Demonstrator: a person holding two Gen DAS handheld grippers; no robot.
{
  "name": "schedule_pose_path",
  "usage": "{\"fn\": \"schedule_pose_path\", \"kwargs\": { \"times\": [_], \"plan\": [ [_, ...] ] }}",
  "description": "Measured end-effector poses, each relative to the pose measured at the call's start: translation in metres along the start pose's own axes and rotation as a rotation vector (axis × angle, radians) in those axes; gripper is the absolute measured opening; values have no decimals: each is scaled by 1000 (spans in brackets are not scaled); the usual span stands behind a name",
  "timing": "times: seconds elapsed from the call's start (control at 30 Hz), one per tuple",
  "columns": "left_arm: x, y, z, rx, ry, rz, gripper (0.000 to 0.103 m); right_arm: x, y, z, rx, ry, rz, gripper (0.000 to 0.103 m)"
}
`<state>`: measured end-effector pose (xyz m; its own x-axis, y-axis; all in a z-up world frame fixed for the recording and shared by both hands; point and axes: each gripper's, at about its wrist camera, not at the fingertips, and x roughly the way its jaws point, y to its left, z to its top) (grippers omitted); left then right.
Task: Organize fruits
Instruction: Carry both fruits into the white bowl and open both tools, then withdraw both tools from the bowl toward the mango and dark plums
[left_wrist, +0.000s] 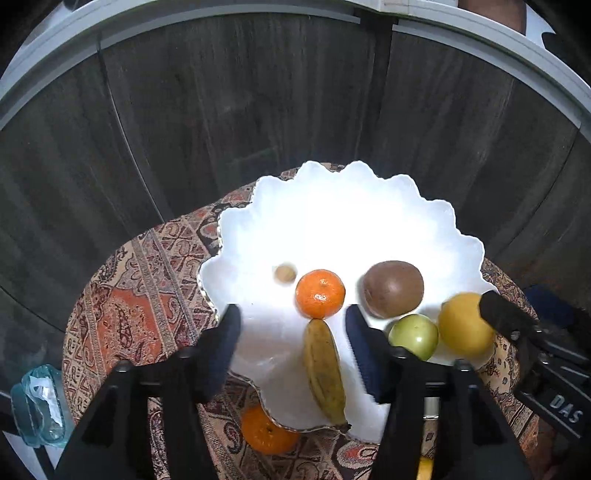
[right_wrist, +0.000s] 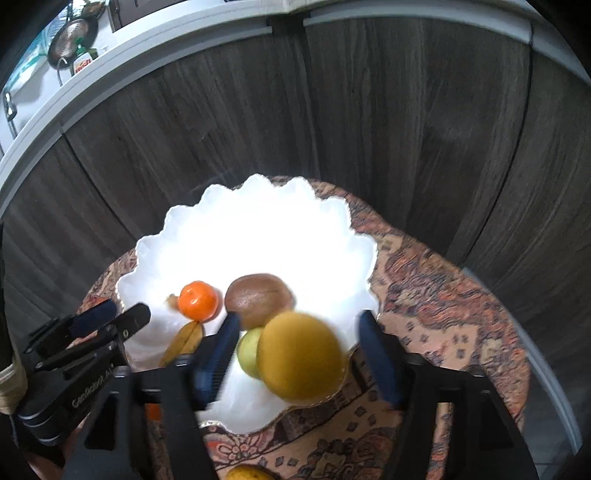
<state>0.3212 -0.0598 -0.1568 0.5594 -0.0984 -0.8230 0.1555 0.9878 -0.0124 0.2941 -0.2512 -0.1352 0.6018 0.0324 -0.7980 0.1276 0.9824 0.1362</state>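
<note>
A white scalloped plate (left_wrist: 332, 229) (right_wrist: 258, 236) holds a mandarin (left_wrist: 320, 293) (right_wrist: 197, 300), a brown kiwi (left_wrist: 393, 288) (right_wrist: 258, 300), a banana (left_wrist: 325, 369) (right_wrist: 183, 341), a green fruit (left_wrist: 413, 336) (right_wrist: 248, 352), a yellow fruit (left_wrist: 466, 325) (right_wrist: 301, 356) and a small nut (left_wrist: 285, 273). My left gripper (left_wrist: 291, 332) is open above the banana. My right gripper (right_wrist: 297, 343) is open around the yellow fruit, jaws apart from it; it also shows in the left wrist view (left_wrist: 517, 325). A second mandarin (left_wrist: 267, 430) lies on the cloth beside the plate.
The plate rests on a round table with a patterned cloth (left_wrist: 129, 302) (right_wrist: 443, 314). Dark wood cabinet doors (left_wrist: 221, 110) stand behind. A blue-green plastic item (left_wrist: 37, 406) sits at far left. Another yellow fruit (right_wrist: 247, 472) lies at the near table edge.
</note>
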Motion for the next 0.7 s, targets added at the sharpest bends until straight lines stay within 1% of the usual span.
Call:
{"fn": "schedule_pose_path", "kwargs": {
  "times": [0.03,0.13,0.2,0.23,0.37,0.43,0.57,0.7],
  "plan": [
    [-2,0,0,1,-4,5,63,-4,1,1,-4,-16,-12,85],
    [-10,3,1,-9,-18,17,74,-16,4,2,-15,-43,-44,89],
    [-18,5,1,-20,-35,28,89,-21,5,4,-23,-50,-54,89],
    [-20,5,1,-23,-39,30,91,-25,6,4,-27,-57,-59,89],
    [-37,5,1,-23,-59,37,94,-38,6,4,-29,-71,-57,90],
    [-44,5,0,-22,-70,42,95,-46,7,3,-31,-81,-63,93],
    [-65,6,-4,-22,-96,46,98,-63,8,0,-35,-100,-66,93],
    [-81,5,-9,-25,-113,43,98,-82,11,-4,-40,-123,-68,93]
  ]
}}
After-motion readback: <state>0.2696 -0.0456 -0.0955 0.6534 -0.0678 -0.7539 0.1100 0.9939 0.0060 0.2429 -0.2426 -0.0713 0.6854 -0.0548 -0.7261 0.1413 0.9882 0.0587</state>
